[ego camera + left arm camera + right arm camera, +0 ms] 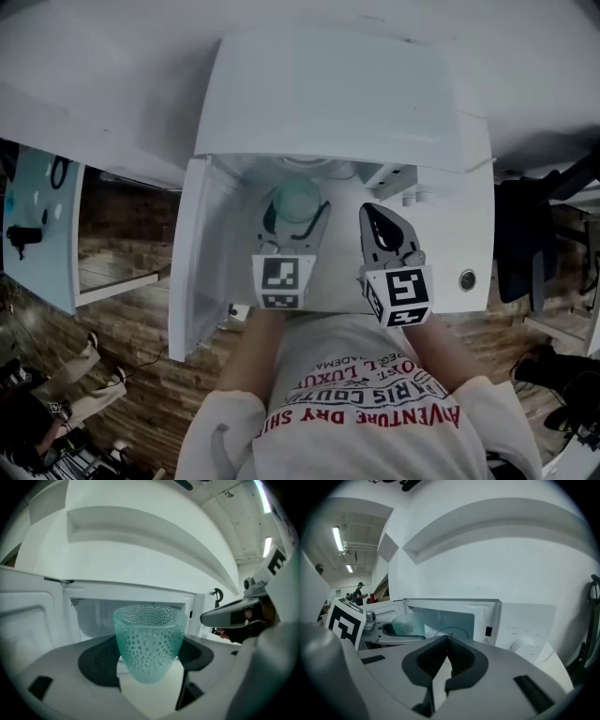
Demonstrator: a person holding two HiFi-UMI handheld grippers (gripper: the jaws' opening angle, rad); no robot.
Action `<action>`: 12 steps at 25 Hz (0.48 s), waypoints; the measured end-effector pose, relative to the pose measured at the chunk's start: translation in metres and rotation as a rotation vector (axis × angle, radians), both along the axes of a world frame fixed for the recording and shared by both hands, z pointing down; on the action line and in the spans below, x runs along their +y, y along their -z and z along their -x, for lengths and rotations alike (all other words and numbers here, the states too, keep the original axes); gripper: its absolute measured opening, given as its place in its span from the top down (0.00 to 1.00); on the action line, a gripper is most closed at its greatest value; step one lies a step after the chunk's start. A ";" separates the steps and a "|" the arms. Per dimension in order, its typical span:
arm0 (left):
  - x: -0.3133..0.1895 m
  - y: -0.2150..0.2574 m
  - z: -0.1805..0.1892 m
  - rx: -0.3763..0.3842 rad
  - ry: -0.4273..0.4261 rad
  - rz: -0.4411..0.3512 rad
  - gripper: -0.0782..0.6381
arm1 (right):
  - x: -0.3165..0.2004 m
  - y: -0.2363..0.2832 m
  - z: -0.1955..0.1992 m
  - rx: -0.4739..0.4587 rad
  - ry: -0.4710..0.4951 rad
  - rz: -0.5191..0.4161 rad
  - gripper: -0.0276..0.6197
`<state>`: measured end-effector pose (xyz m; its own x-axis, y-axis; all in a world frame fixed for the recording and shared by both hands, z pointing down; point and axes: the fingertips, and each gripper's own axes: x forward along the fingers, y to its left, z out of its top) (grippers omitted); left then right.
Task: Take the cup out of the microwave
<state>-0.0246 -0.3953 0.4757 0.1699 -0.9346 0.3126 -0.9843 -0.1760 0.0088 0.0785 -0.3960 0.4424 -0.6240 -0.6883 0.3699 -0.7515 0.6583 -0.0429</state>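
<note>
A teal dimpled glass cup (296,200) hangs just in front of the open white microwave (328,103), at the mouth of its cavity. My left gripper (296,217) is shut on the cup. In the left gripper view the cup (149,641) stands upright between the dark pads (96,663), with the cavity (93,616) behind it. To its right, my right gripper (368,208) is shut with nothing in it and faces the microwave front. In the right gripper view its jaws (447,641) meet at the tips, and the cup (407,624) shows at the left.
The microwave door (199,262) stands open to the left of the cup. The control panel with its knob (467,279) is to the right of the cavity. The glass turntable (450,632) lies inside. A white wall rises behind, and the wooden floor (122,309) lies below.
</note>
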 end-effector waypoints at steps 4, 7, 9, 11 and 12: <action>0.026 0.034 0.002 0.029 -0.020 -0.027 0.38 | 0.018 0.023 0.007 -0.075 0.013 -0.040 0.94; 0.044 0.059 0.002 0.045 -0.048 -0.048 0.38 | 0.032 0.038 0.010 -0.097 -0.007 -0.074 0.94; 0.057 0.073 0.005 0.050 -0.049 -0.062 0.38 | 0.045 0.046 0.015 -0.110 -0.017 -0.087 0.94; 0.069 0.086 0.008 0.044 -0.055 -0.083 0.38 | 0.056 0.054 0.019 -0.127 -0.025 -0.106 0.94; 0.074 0.093 0.009 0.039 -0.060 -0.097 0.38 | 0.061 0.059 0.021 -0.136 -0.030 -0.120 0.94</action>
<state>-0.0335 -0.3214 0.3827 0.2362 -0.9480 0.2131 -0.9714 -0.2360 0.0266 0.0577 -0.3350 0.3832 -0.6416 -0.7412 0.1975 -0.7632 0.6425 -0.0680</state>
